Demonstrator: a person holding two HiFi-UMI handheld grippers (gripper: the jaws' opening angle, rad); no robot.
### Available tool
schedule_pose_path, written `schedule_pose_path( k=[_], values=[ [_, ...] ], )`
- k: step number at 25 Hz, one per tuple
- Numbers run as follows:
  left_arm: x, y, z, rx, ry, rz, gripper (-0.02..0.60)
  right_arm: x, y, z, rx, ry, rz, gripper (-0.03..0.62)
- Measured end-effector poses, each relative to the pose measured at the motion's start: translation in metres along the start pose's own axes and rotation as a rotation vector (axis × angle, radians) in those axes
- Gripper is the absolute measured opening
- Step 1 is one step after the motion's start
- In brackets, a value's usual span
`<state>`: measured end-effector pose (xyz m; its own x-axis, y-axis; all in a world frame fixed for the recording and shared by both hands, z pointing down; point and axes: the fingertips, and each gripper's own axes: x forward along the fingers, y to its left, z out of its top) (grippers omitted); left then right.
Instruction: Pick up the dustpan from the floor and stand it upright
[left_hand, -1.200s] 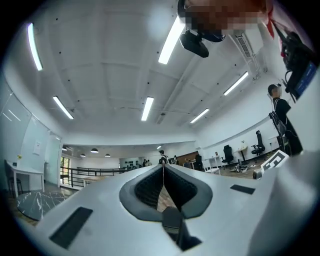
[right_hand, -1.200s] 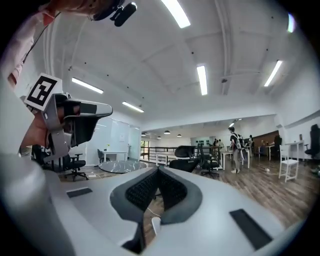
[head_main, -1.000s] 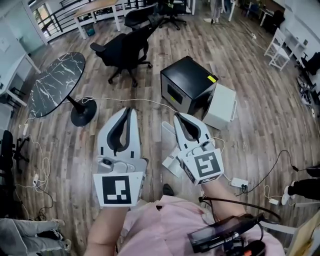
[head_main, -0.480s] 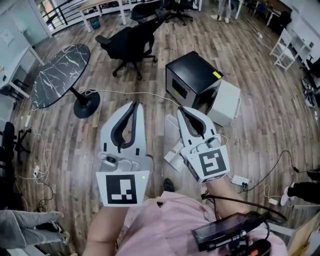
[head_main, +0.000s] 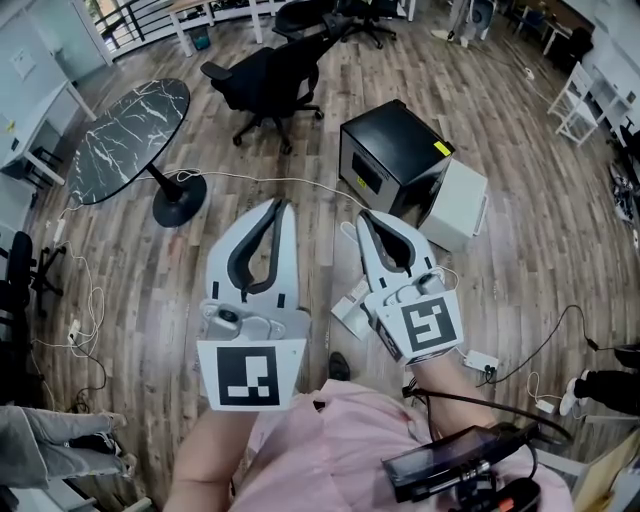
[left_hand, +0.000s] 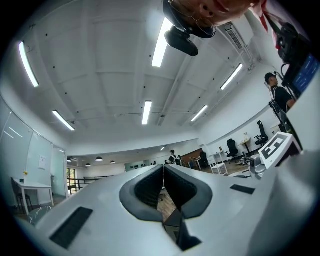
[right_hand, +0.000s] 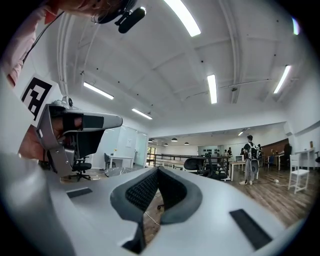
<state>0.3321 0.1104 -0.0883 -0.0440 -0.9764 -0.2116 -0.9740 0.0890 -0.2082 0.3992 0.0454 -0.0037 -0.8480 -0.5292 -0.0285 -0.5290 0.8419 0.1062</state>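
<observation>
Dustpan (head_main: 349, 297): white, flat on the floor, just near-left of the black box. It is mostly hidden behind the right gripper; only its left edge and a near corner show. Its long axis seems to run near-far. Cannot tell which end is the handle or which way it opens. It is lying down, not upright.

Left gripper (head_main: 279, 204) is held out in front of the chest and points far, marker cube toward the person. Jaws are together at the tips with nothing between them, confirmed in the left gripper view (left_hand: 162, 168).

Right gripper (head_main: 364, 214) is beside it and a bit apart, also pointing far and angled slightly left. Jaws are shut tip to tip and empty, as in the right gripper view (right_hand: 157, 170). It is above the dustpan in the head view, and contact cannot be told. Both gripper views look level across the room, with ceiling lights overhead.

Around, on the wood floor (head_main: 520, 150):
- Black box (head_main: 395, 152) is far of the right gripper, with a white box (head_main: 458, 206) touching its right side.
- Round marble table (head_main: 130, 140) is far left.
- Black chair (head_main: 268, 80) is far centre.
- A white cable (head_main: 262, 178) runs from the table base toward the black box.
- Power strip (head_main: 479, 363) is near right.
- A shoe (head_main: 338, 366) shows between the forearms.
</observation>
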Motion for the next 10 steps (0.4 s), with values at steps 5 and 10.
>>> schedule_pose_path(
  k=[5,10],
  values=[
    [-0.0029,-0.0006,0.0009,0.009,0.000,-0.006,0.014,-0.0005,0.0012,0.0010,-0.001,-0.003,-0.004,0.000],
    [-0.0006,0.0014,0.0002,0.000,0.002,-0.005,0.014,0.0023,0.0016,0.0025,-0.001,-0.006,-0.004,0.000]
  ],
)
